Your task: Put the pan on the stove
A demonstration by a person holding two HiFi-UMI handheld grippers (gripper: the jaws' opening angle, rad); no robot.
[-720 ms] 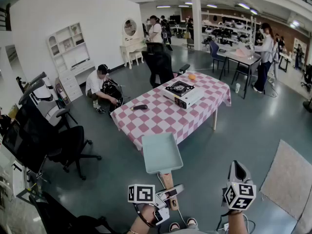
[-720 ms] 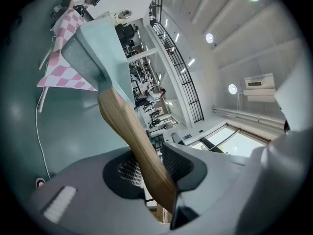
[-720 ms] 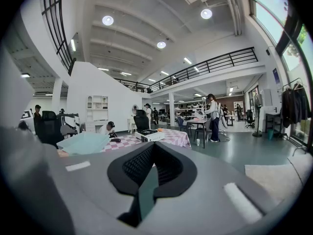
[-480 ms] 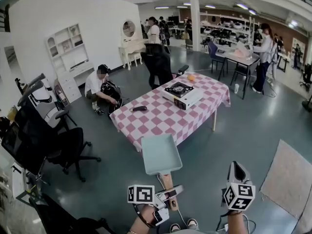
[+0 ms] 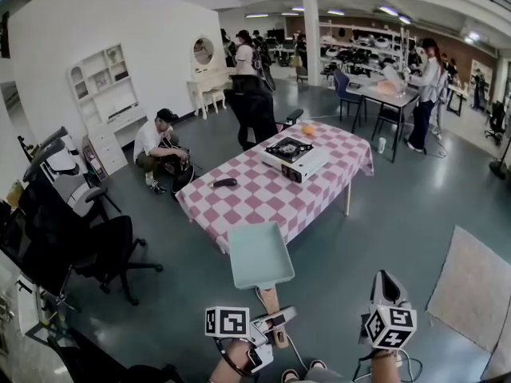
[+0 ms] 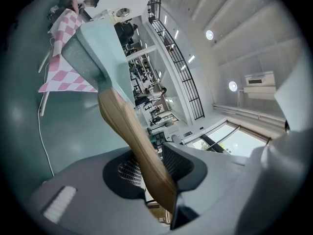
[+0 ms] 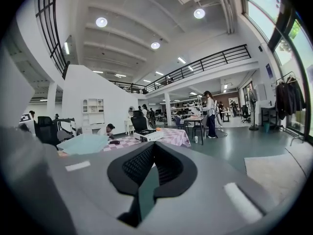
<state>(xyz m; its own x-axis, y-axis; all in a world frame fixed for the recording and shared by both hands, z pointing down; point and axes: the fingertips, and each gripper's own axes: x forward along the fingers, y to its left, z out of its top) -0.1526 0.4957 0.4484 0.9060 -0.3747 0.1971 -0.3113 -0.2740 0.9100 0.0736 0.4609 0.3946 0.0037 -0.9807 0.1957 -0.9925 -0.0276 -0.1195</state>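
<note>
Mint-green pan [image 5: 257, 255], from the head view, hangs off the left claw [image 5: 270, 323], well short of the tabletop [image 5: 239, 202] and stove [image 5: 292, 153]. Left gripper view: jaws clench the wooden handle [image 6: 132, 131] near its end, so the pan's weight could twist it loose. Right gripper view: right claw [image 7: 146, 180] closed, empty.

text: none readable | signs: none (all too small)

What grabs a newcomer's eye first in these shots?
The pale teal square pan stands out first, low in the head view, held out over the floor by its wooden handle in the left gripper. Beyond it, mid-room, stands the pink-checked table with the portable stove near its far end. The right gripper carries nothing.
</note>
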